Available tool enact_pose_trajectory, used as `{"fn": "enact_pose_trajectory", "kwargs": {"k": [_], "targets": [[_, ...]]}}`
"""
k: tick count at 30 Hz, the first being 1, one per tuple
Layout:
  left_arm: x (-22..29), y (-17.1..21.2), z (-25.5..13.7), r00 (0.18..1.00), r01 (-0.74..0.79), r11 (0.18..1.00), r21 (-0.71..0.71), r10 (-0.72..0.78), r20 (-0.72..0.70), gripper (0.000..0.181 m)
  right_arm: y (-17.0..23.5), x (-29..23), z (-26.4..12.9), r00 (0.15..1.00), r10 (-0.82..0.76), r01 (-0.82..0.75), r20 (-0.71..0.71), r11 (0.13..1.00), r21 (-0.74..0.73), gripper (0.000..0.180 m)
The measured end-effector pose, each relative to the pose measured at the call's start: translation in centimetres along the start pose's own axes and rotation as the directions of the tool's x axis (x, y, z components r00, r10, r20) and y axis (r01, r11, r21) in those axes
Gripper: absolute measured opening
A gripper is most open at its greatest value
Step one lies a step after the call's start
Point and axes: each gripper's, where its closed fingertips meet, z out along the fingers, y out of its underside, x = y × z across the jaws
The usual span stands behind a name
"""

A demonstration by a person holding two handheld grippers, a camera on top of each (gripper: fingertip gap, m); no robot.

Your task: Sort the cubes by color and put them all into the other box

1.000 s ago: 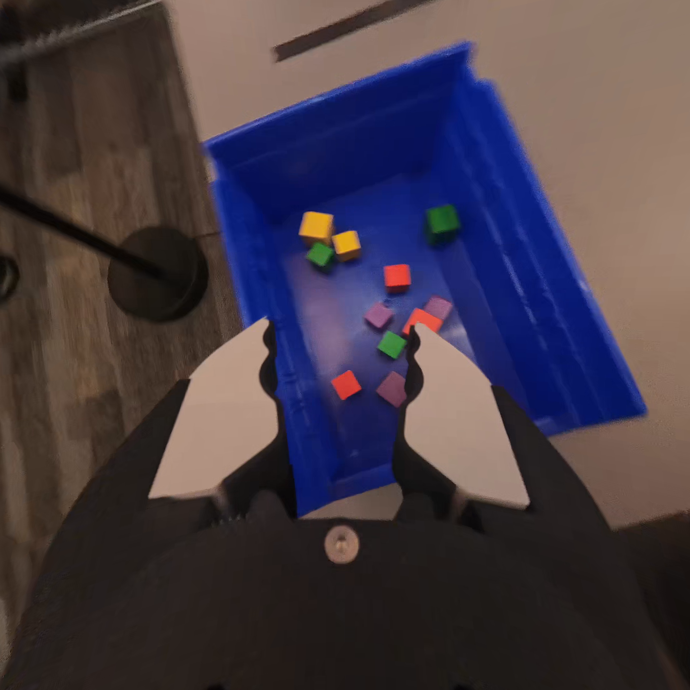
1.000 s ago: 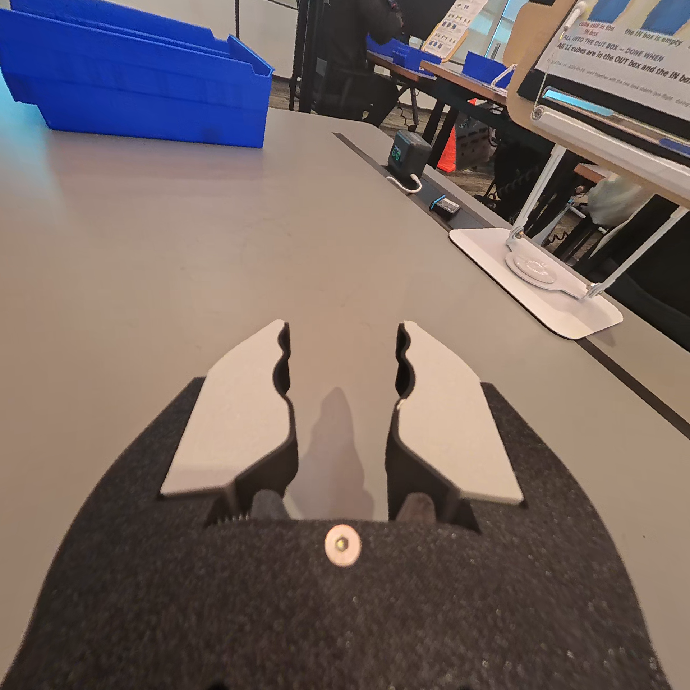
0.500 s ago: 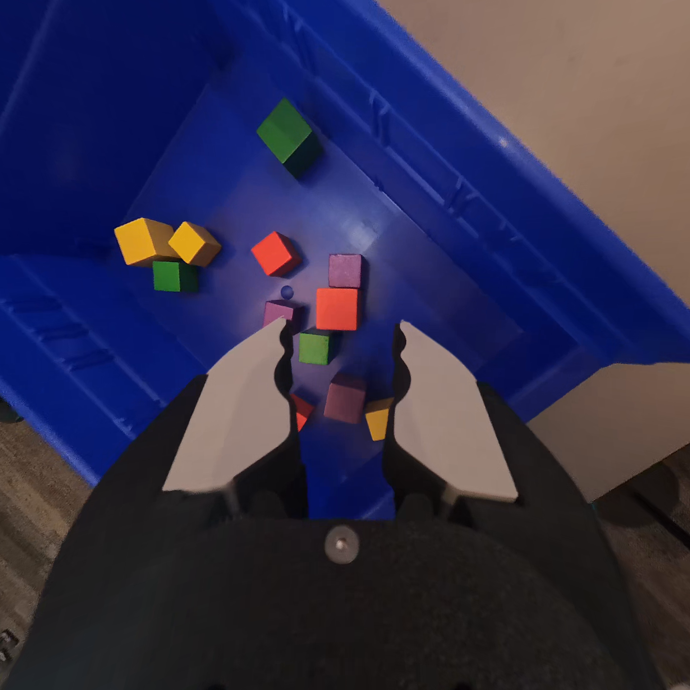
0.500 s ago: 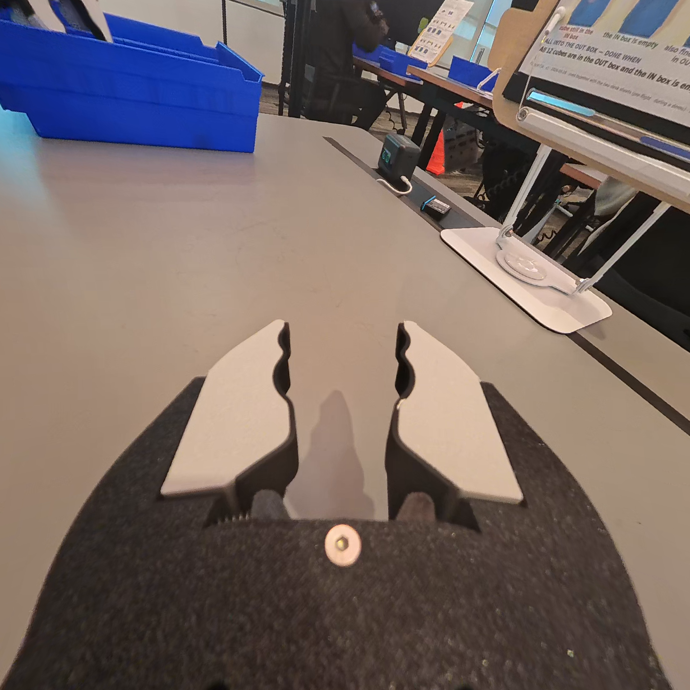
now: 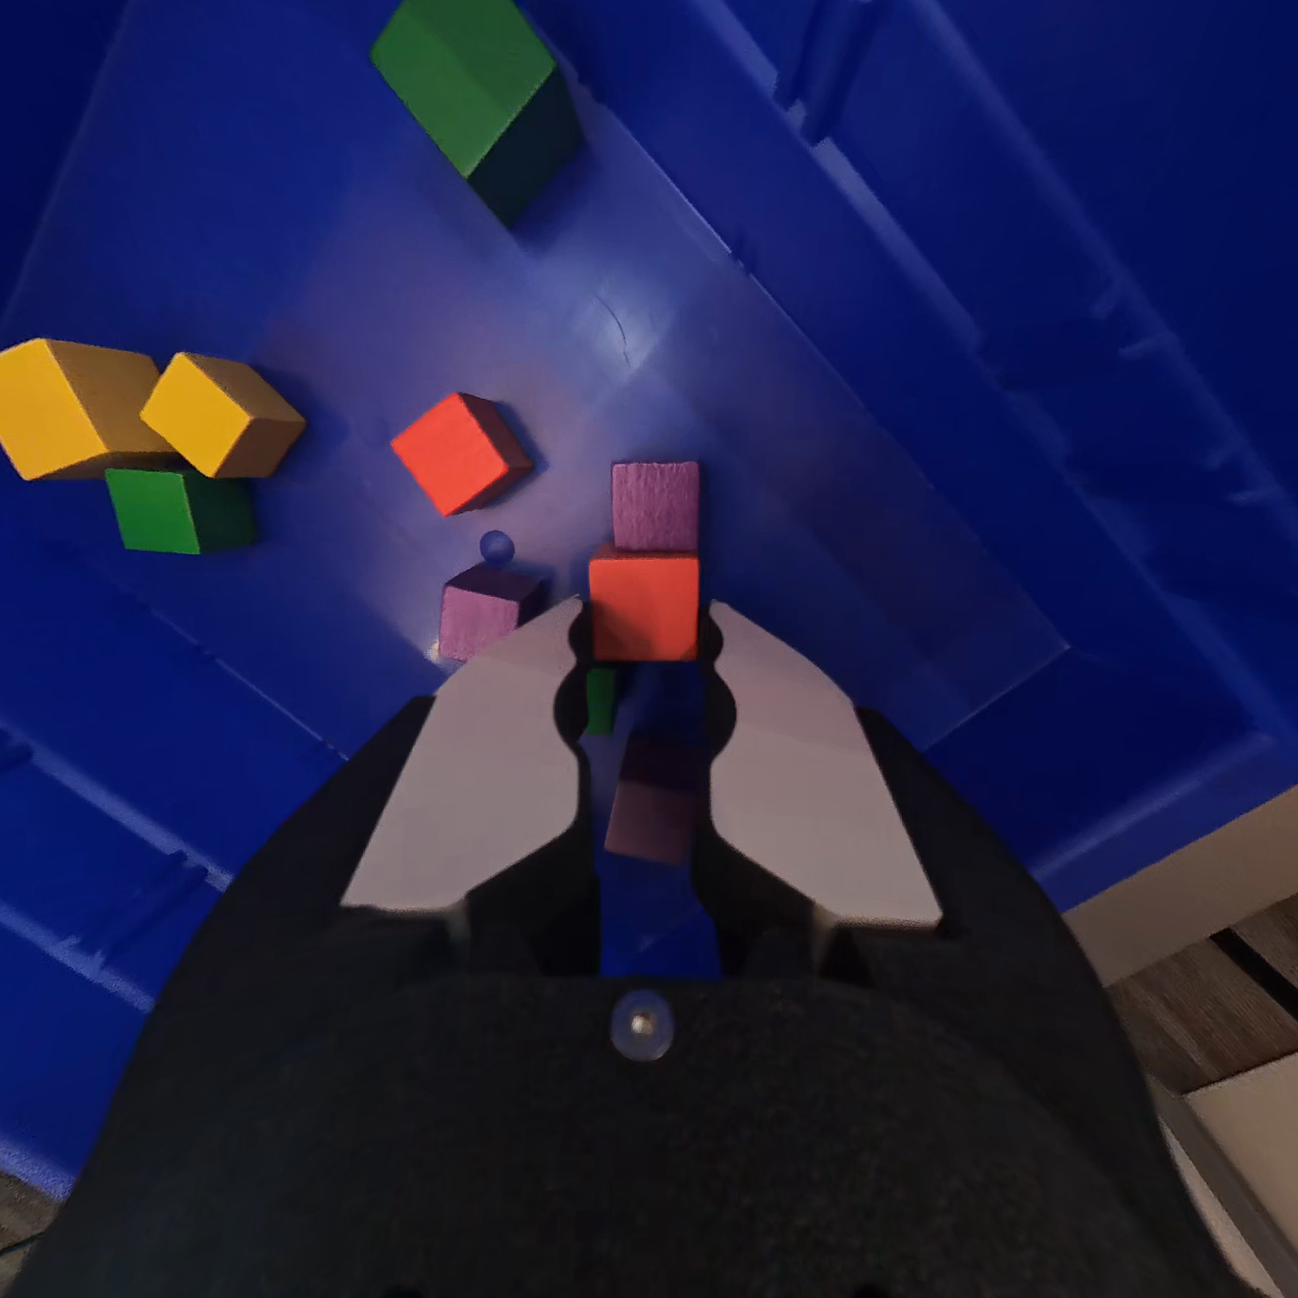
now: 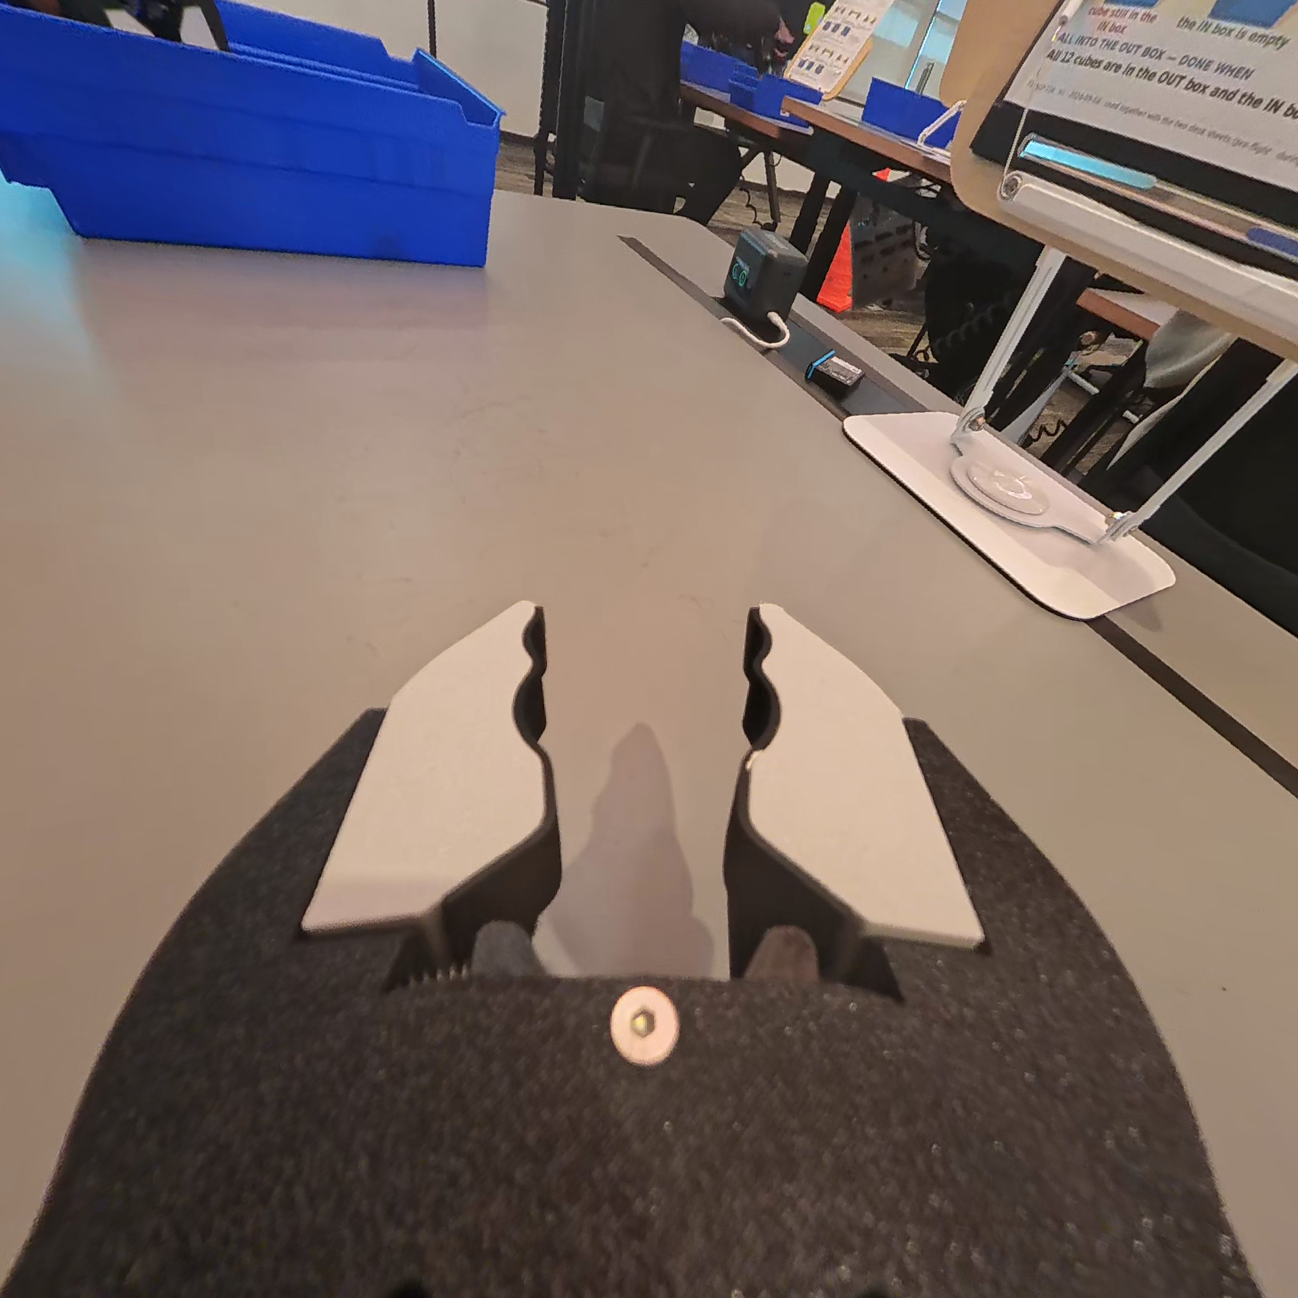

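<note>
Inside the blue plastic bin (image 5: 983,351), the left gripper (image 5: 645,618) is bracketing a red wooden cube (image 5: 643,607), apparently closing to grasp; the right gripper (image 6: 645,618) is resting apart, idle.

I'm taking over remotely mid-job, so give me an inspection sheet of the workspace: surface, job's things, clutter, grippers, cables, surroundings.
Surface: grey table, bare in front of the right gripper.
Job's things: blue box holds scattered cubes: red cube between the left fingertips, second red cube, three purple, three green, two yellow. Blue boxes at the table's far left.
Clutter: white stand carrying a board; small black device; small dark item.
Grippers: left gripper closed round the red cube, firm contact unclear; right gripper open, empty, low over the table.
Cables: white cable at the device.
Surroundings: more tables with boxes, an orange cone, a person.
</note>
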Motion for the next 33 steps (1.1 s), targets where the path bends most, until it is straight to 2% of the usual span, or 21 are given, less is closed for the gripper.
{"fn": "enact_pose_trajectory", "kwargs": {"k": [1,4,6,8,10,13,16,18,20,21,22,24,25,26,27,28,31,33], "targets": [[-0.1,0.0,0.0,1.000,0.009,1.000,-0.006,-0.009,-0.004,0.028,0.0,0.0,-0.1,1.000,-0.001,0.001,-0.001,1.000,0.000,0.054],[-1.2,-0.1,-1.3,0.999,0.038,0.999,0.022,-0.039,0.033,0.028,-0.1,0.1,-0.3,1.000,-0.001,0.001,-0.007,1.000,0.004,0.053],[-2.4,-1.6,-4.2,0.993,0.062,0.988,0.145,-0.076,0.090,0.028,-0.2,0.3,-0.4,1.000,0.011,-0.011,-0.007,1.000,0.010,0.053],[-2.8,-4.6,-8.6,0.986,0.064,0.938,0.340,-0.113,0.125,0.028,-0.4,0.3,-0.6,1.000,0.029,-0.029,-0.004,0.999,0.021,0.053],[-1.5,-8.9,-13.5,0.982,0.009,0.836,0.548,-0.110,0.152,0.028,-0.3,0.3,-0.4,0.999,0.047,-0.047,0.006,0.999,0.008,0.054],[3.8,-16.0,-19.1,0.977,-0.152,0.618,0.771,-0.022,0.210,0.027,-0.1,-0.3,0.0,0.998,0.056,-0.056,0.035,0.998,-0.014,0.056],[11.3,-22.7,-20.9,0.972,-0.233,0.386,0.892,0.107,0.207,0.027,-1.1,-1.4,0.3,0.990,0.115,-0.115,0.085,0.993,-0.003,0.061],[16.1,-26.4,-20.1,0.959,-0.238,0.251,0.938,0.212,0.186,0.027,-2.8,-3.2,0.6,0.945,0.257,-0.264,0.202,0.965,0.004,0.067],[20.4,-29.5,-18.6,0.929,-0.238,0.134,0.962,0.322,0.184,0.027,-5.4,-5.3,0.5,0.831,0.427,-0.456,0.356,0.890,-0.002,0.066],[22.1,-30.9,-17.6,0.910,-0.240,0.085,0.967,0.367,0.194,0.027,-6.7,-6.1,0.4,0.736,0.519,-0.563,0.435,0.826,-0.033,0.068],[23.7,-32.1,-16.6,0.893,-0.236,0.046,0.971,0.404,0.198,0.027,-8.1,-6.8,0.1,0.607,0.606,-0.669,0.514,0.739,-0.080,0.068],[26.3,-33.8,-14.7,0.863,-0.204,-0.005,0.979,0.471,0.182,0.027,-10.6,-7.2,-0.8,0.292,0.718,-0.836,0.632,0.513,-0.196,0.063],[27.3,-34.5,-14.0,0.852,-0.191,-0.022,0.981,0.493,0.176,0.027,-11.4,-6.9,-1.1,0.147,0.737,-0.881,0.660,0.400,-0.251,0.059],[28.1,-34.9,-13.4,0.839,-0.185,-0.042,0.982,0.513,0.180,0.027,-11.6,-6.6,-1.2,0.045,0.755,-0.903,0.655,0.312,-0.297,0.058],[29.0,-35.2,-13.0,0.824,-0.191,-0.053,0.980,0.535,0.189,0.027,-11.4,-6.5,-1.0,0.000,0.771,-0.910,0.637,0.264,-0.319,0.058],[29.7,-35.3,-12.5,0.809,-0.210,-0.048,0.976,0.552,0.201,0.027,-10.9,-6.4,-0.7,-0.007,0.794,-0.913,0.608,0.243,-0.327,0.058],[30.4,-35.3,-11.6,0.798,-0.280,-0.036,0.959,0.547,0.254,0.027,-11.4,-6.7,-0.5,-0.048,0.788,-0.915,0.614,0.211,-0.343,0.054],[30.3,-35.1,-11.0,0.806,-0.270,-0.023,0.963,0.542,0.239,0.027,-12.1,-7.5,-0.2,-0.061,0.777,-0.904,0.627,0.223,-0.364,0.054]]}}
